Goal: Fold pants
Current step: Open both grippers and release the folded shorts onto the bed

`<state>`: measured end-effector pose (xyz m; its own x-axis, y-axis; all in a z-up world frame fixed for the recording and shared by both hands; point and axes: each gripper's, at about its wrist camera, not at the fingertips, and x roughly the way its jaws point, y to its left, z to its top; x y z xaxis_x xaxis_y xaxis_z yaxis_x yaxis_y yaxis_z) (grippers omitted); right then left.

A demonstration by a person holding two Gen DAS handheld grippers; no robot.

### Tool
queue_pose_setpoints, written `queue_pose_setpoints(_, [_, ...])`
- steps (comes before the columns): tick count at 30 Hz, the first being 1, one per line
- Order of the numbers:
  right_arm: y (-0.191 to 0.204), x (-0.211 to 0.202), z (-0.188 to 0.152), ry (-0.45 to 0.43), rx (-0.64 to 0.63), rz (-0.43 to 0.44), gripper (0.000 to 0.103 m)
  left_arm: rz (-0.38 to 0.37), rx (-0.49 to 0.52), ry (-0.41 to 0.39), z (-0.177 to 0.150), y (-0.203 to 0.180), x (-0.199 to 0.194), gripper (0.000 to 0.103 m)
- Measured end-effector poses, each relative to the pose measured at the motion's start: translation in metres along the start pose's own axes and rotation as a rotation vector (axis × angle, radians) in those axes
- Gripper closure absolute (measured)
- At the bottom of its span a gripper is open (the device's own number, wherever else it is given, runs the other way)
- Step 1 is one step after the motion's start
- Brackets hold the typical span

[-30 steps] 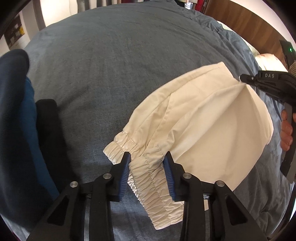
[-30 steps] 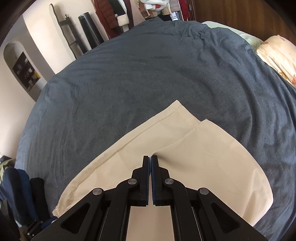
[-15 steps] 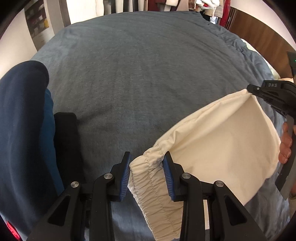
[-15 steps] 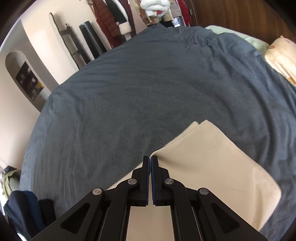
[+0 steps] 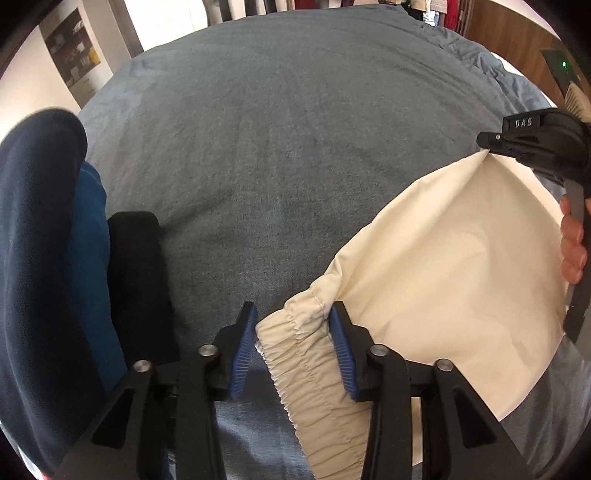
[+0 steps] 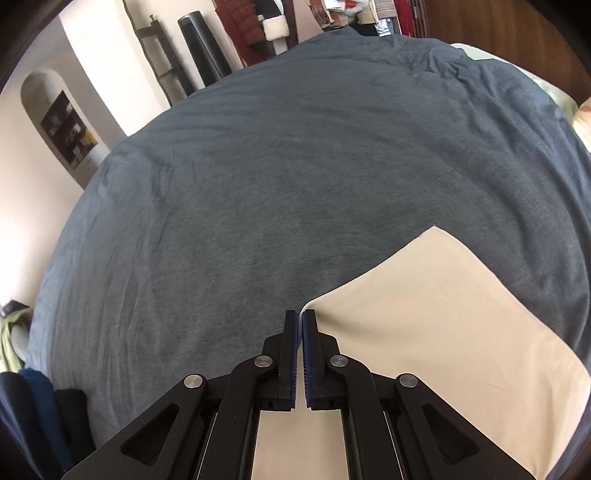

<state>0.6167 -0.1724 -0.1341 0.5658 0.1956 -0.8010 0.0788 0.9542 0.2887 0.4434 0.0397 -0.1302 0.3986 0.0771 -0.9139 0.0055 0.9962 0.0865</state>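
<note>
Cream pants (image 5: 443,266) with a gathered elastic waistband (image 5: 310,354) lie on a blue-grey bedspread (image 5: 280,140). My left gripper (image 5: 291,314) is around the waistband, its blue pads wide apart; the band fills only part of the gap, touching the right pad. My right gripper (image 6: 300,314) is shut on a folded edge of the pants (image 6: 450,325) and holds it above the bed. It also shows in the left wrist view (image 5: 487,142), pinching the far corner of the cloth.
Dark blue and black folded clothes (image 5: 51,266) are stacked at the bed's left edge. A pillow (image 6: 583,118) lies at the far right. Hanging clothes (image 6: 273,22), a dark cylinder and a wall niche stand beyond the bed.
Both grippers have drawn the pants toward me over the bed; far less cloth lies ahead. The right gripper stays shut on the edge. The left gripper's pads stay apart.
</note>
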Motion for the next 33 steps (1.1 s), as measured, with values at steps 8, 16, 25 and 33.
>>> queue_pose_setpoints(8, [-0.004,-0.073,-0.011,-0.126,-0.054,-0.016,0.058,-0.017,0.081,-0.144,-0.009,-0.021,-0.061,0.034])
queue_pose_setpoints(16, [-0.048,-0.175,-0.056,-0.215,0.016,-0.040,0.051,-0.155,0.203,-0.239,-0.015,-0.059,-0.111,0.032])
queue_pose_setpoints(25, [-0.100,-0.198,-0.108,-0.079,0.028,-0.105,0.051,-0.087,0.227,-0.173,-0.060,-0.076,-0.114,0.032])
queue_pose_setpoints(33, [-0.091,-0.168,-0.135,0.065,-0.201,-0.018,0.051,-0.018,0.140,-0.097,-0.085,-0.068,-0.094,0.032])
